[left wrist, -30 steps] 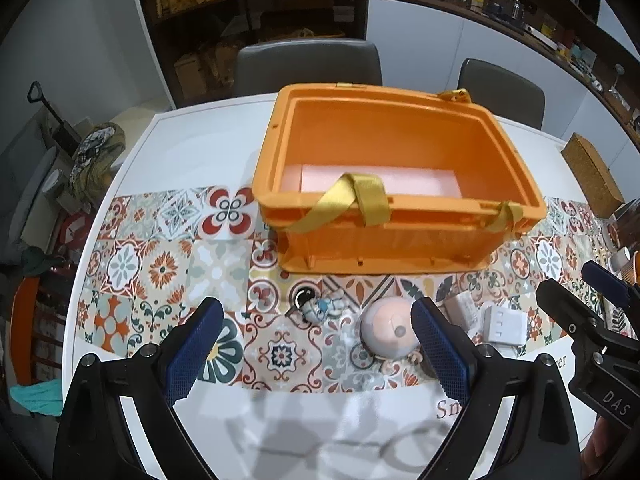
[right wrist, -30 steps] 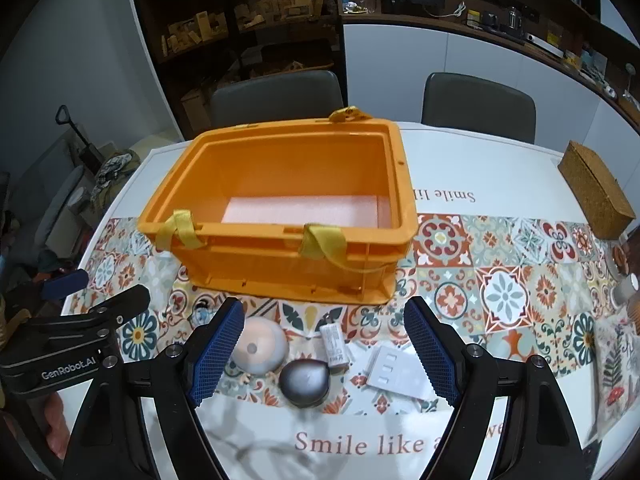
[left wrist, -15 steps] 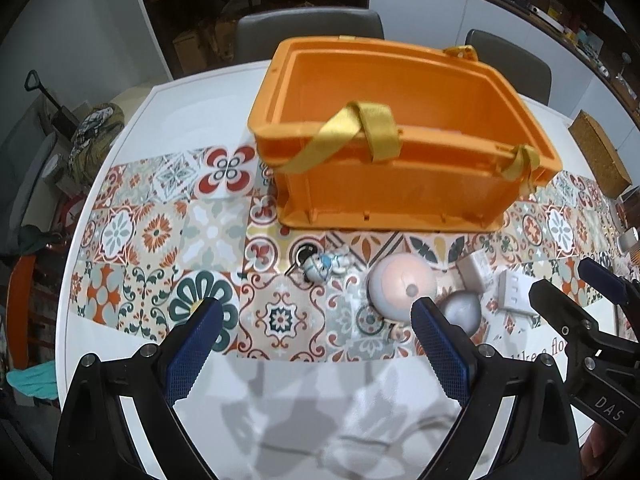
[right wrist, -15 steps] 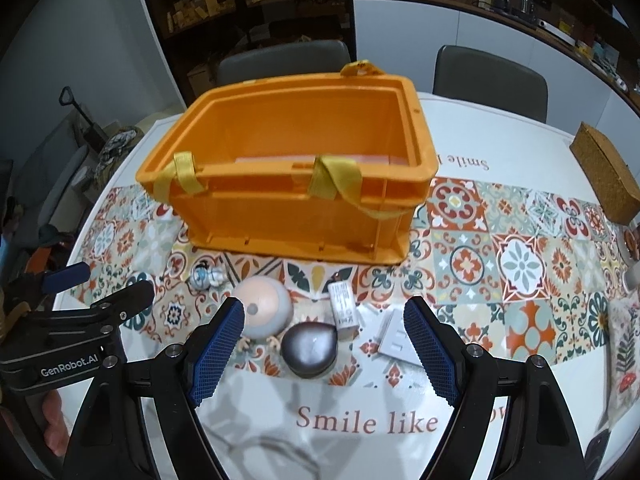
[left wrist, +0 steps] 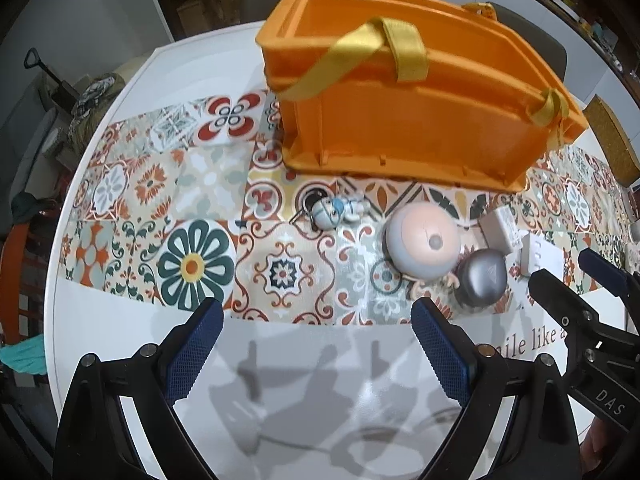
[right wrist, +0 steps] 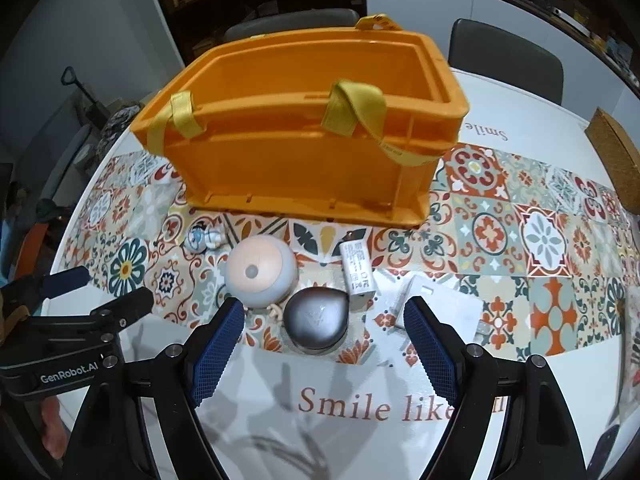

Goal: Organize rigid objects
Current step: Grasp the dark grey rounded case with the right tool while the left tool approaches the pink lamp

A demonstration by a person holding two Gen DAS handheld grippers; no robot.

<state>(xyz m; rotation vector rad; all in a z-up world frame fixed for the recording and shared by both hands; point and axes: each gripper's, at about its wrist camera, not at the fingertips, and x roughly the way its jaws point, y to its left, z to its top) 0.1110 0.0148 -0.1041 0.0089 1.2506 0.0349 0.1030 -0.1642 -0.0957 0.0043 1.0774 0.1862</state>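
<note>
An orange crate (right wrist: 304, 160) with yellow straps (right wrist: 356, 108) is seen standing on a patterned table runner (right wrist: 540, 240) laid across a white table (left wrist: 312, 380). In front of the crate, a row of small objects is laid out: a blue-and-white figurine (left wrist: 334, 210), a round pink-topped dome (right wrist: 260, 270), a dark grey egg-shaped case (right wrist: 316, 320), a white adapter block (right wrist: 358, 268) and a flat white plate (right wrist: 444, 308), possibly a wall switch, though its detail is blurred. The left gripper (left wrist: 318, 320) is held above the table edge with its jaws spread wide and nothing between them. The right gripper (right wrist: 324, 318) is poised with its jaws apart on either side of the grey case, without the pads being pressed on it
</note>
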